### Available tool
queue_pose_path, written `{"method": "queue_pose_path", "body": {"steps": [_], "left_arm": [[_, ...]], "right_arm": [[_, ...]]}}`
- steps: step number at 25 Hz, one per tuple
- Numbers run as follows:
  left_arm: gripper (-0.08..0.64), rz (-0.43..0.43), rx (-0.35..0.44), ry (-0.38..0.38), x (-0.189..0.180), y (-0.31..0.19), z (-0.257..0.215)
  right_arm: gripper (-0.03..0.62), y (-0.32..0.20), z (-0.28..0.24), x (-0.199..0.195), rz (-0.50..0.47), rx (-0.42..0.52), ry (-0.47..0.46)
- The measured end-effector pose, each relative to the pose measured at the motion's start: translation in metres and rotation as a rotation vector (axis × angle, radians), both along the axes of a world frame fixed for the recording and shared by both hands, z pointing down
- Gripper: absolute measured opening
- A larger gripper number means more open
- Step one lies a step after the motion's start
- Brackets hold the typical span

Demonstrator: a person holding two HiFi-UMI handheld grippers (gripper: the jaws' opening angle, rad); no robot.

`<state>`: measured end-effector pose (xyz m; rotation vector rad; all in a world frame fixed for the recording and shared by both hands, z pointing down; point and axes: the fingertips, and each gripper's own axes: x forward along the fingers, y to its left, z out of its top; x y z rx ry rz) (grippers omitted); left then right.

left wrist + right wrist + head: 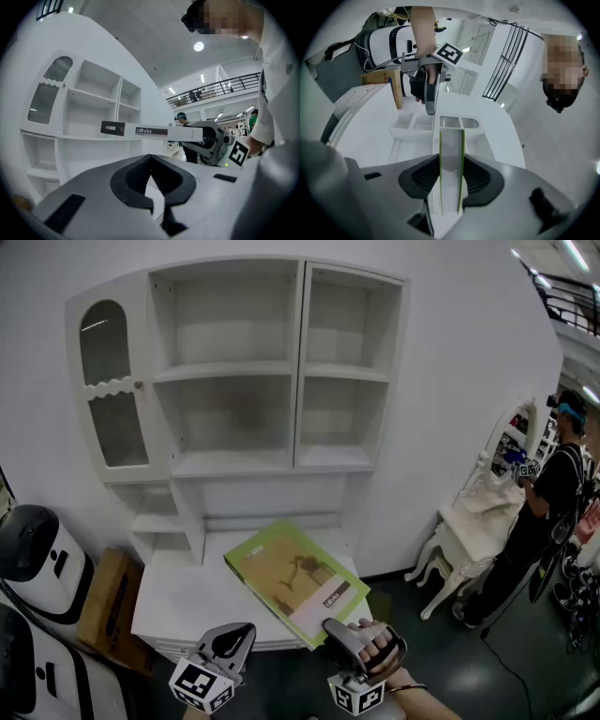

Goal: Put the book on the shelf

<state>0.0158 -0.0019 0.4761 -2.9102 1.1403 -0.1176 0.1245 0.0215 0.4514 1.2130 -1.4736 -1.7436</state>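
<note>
Right claw is clamped on the near short edge of the green-edged book. Left claw sits at its 9 o'clock, jaws together, empty. Book is flat, cover up, over the white worktop, short of the shelf unit.

Risk: one-end grip with a long overhang, so it could sag or twist in the pads and the far corner could clip a divider.

Long axis runs roughly 4:30 to 10:30, spine facing 7 o'clock.

Head view high, steeply down on the shelf unit at 12 o'clock, left gripper view low and level toward it, right gripper view close along the edge of the book, all three sharing both.
</note>
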Motion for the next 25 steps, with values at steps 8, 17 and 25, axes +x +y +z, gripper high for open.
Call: {"method": "queue_pose_path", "body": {"steps": [8, 17, 25], "left_arm": [[0.008, 0.014, 0.004, -0.018, 0.002, 0.000, 0.002], [0.008, 0.009, 0.004, -0.020, 0.002, 0.001, 0.001], [0.008, -0.011, 0.009, -0.010, 0.014, 0.002, -0.005]], "right_arm": [[0.153, -0.003, -0.002, -0.006, -0.019, 0.003, 0.009], [0.153, -0.002, -0.005, -0.007, -0.032, 0.006, 0.009], [0.153, 0.000, -0.010, 0.005, -0.056, 0.007, -0.003]]}}
